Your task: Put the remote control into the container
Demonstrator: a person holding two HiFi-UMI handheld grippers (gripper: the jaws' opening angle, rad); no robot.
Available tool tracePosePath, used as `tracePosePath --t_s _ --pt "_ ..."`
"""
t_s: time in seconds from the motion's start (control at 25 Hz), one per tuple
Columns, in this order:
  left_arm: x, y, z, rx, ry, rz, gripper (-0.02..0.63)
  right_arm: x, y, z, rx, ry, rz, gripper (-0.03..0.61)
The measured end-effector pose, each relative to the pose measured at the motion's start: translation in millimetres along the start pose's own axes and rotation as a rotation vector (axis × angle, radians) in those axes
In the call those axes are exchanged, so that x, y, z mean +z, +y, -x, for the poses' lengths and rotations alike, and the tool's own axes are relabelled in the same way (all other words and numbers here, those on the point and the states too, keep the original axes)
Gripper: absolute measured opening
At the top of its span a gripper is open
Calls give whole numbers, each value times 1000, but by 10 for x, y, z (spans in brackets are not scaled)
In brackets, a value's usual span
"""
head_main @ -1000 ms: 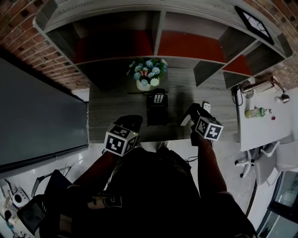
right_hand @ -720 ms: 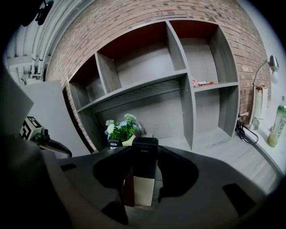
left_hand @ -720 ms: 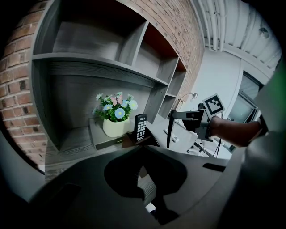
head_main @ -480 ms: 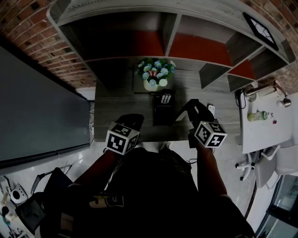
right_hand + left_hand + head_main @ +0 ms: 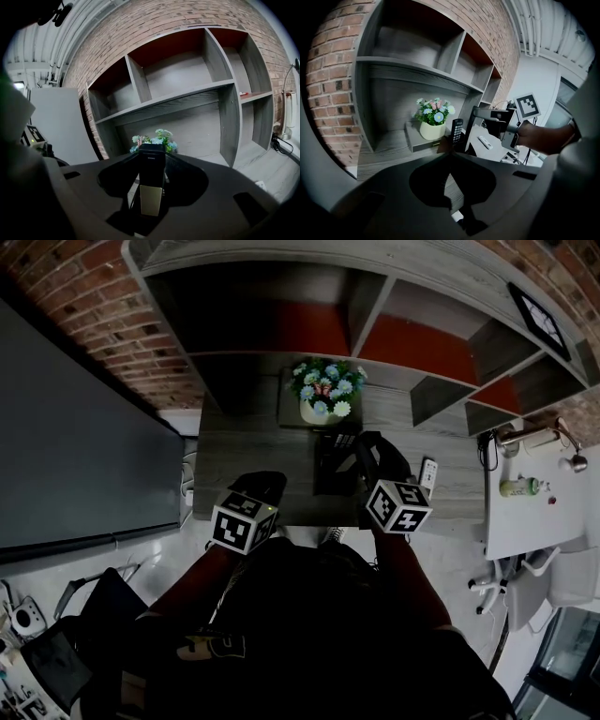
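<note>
Grey wooden counter: right tool grips slim black remote control beside tall black container mid-frame (left tool closed, empty). Carrying step, I judge; next, lower it inside.

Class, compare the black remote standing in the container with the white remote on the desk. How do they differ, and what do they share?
Colour: the black remote has a dark body with pale keys, while the white remote has a pale body.
Pose: the black remote stands on end in the container, while the white remote lies flat on the desk.
Shared: both are slim, with keys on the face.
</note>
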State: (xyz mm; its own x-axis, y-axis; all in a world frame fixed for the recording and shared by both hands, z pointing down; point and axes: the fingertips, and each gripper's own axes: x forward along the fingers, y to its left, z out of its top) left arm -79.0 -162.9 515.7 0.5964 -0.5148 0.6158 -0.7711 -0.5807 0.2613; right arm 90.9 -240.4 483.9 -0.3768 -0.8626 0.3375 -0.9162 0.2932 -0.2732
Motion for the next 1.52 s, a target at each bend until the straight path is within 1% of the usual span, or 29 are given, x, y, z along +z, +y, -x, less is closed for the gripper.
tracePosePath --t_s 0.24,0.44,0.6,0.76,0.92,1.0,1.16,1.36,1.48,1.52 --pt "-28 96 135 28 -14 25 8 -157 -31 -127 -34 27 27 181" --pt "-97 148 181 39 -5 43 8 -315 -32 -142 -55 67 25 181" --pt "-103 157 174 41 -11 41 8 -418 23 -125 -51 102 70 181" --pt "-102 129 154 33 -7 28 8 -548 25 -87 -61 159 101 183" --pt "-39 76 133 18 -14 14 8 -796 9 -75 -79 266 114 183" --pt "-11 35 119 5 -17 7 8 -863 1 -66 -80 292 112 183" --pt "2 -9 98 -11 -23 1 8 -796 43 -38 -62 273 126 183" --pt "-11 -44 64 -22 -16 -11 8 -604 117 55 -33 199 132 183" --pt "40 -88 53 -30 -26 -21 8 -440 194 152 25 144 87 181" --pt "61 -110 50 -35 -31 -26 8 -371 207 200 41 125 58 159"
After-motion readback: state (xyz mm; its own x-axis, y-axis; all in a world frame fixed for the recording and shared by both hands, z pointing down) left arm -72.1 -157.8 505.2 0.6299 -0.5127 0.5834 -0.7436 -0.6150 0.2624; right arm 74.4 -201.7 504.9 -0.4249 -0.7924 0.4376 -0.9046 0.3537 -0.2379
